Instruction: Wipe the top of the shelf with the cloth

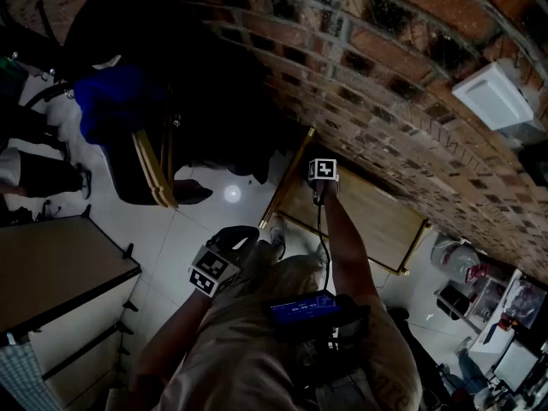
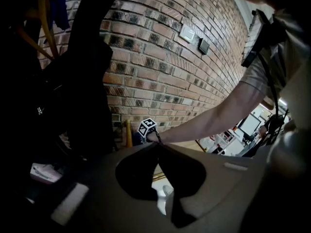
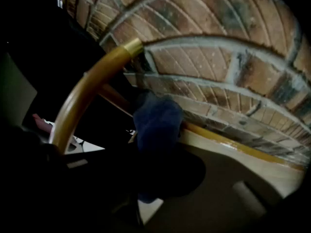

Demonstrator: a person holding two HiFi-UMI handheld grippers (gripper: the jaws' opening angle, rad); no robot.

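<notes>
The shelf top (image 1: 377,217) is a tan wooden board with a yellow rim, standing against the brick wall. My right gripper (image 1: 320,187) reaches out to the board's left end. In the right gripper view it (image 3: 154,147) is shut on a dark blue cloth (image 3: 158,120), which is bunched against the rim (image 3: 228,142) where board and wall meet. My left gripper (image 1: 244,236) hangs back near the person's body, above the floor. Its jaws (image 2: 158,146) meet at the tips with nothing between them. The right gripper's marker cube (image 2: 147,128) shows beyond them.
The brick wall (image 1: 402,84) runs along the shelf and carries a white box (image 1: 495,95). A wooden chair (image 1: 156,174) with dark clothing and a blue garment (image 1: 120,101) stands left of the shelf. A table (image 1: 51,268) is at the near left. The floor is white tile (image 1: 231,195).
</notes>
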